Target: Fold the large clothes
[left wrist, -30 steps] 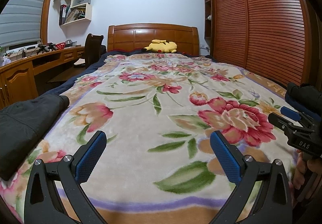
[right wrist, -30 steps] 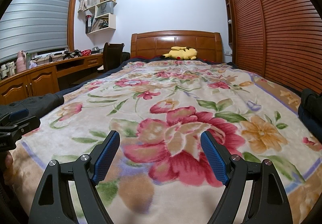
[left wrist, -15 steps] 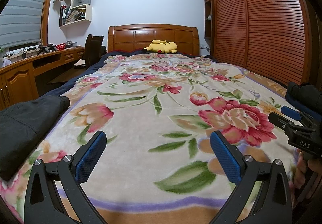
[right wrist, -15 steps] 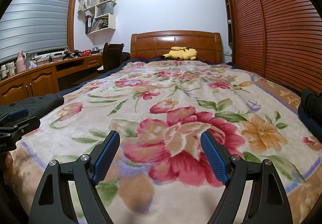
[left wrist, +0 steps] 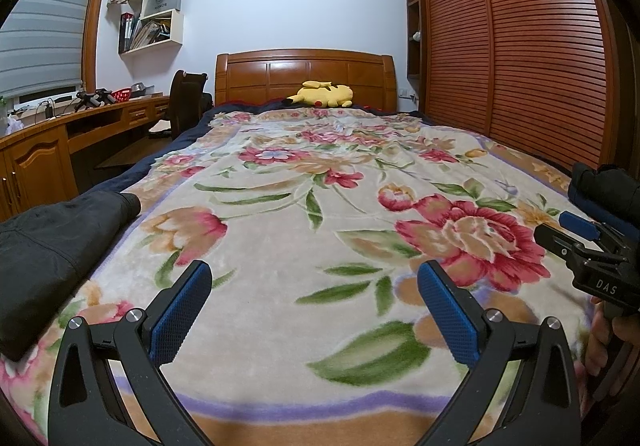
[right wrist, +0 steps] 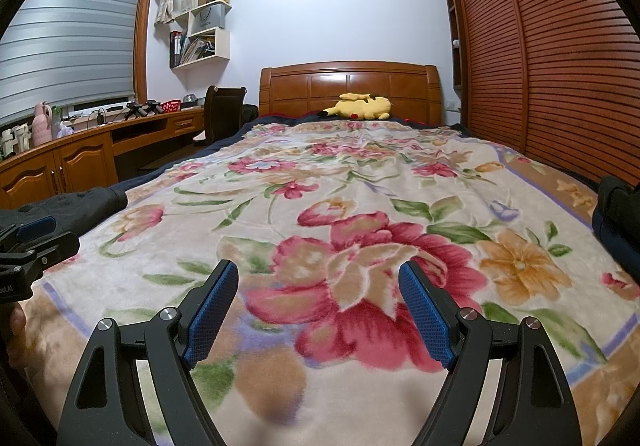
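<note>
Left gripper (left wrist: 314,310) and right gripper (right wrist: 318,312): jaws wide apart, holding nothing, above the floral blanket (left wrist: 288,238) at the bed's foot edge. Dark garment (left wrist: 52,246) lies at the bed's left edge; a second dark garment (right wrist: 620,221) at the right edge. Yellow plush (left wrist: 324,94) rests by the headboard (left wrist: 304,75).

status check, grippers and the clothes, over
Left gripper and right gripper open, empty, above floral blanket. Black garment at bed's left edge, another dark garment at right edge, neither gripped. Nothing between.

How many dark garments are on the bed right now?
2. One black garment lies along the bed's left edge; another dark garment sits at the right edge, only partly in view. More may lie outside the frames.
</note>
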A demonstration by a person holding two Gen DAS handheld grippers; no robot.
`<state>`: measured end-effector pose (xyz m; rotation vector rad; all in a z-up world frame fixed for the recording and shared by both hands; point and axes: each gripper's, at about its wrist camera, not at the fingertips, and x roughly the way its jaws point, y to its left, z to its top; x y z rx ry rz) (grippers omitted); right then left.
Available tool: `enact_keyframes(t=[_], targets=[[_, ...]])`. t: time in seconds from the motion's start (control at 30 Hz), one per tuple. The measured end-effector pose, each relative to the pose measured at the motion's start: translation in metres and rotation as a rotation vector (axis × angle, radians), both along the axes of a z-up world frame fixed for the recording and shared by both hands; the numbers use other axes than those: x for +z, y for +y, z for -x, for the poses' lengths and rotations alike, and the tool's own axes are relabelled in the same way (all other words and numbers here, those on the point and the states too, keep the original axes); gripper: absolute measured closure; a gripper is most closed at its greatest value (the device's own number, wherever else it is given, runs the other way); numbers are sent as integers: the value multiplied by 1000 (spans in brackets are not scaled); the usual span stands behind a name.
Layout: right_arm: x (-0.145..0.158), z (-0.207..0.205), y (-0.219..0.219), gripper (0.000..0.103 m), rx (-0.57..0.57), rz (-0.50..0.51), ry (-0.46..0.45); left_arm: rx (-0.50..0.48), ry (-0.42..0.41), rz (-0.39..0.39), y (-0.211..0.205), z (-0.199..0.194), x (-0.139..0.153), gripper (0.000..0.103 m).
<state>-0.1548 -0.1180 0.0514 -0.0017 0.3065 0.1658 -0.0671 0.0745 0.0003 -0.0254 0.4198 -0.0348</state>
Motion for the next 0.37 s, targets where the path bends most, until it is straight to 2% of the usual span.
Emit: enact_keyframes(t=[0.37], targets=[[0,0,-1,19,0,-1,-1,2,-3,-3,1,0,0,0]])
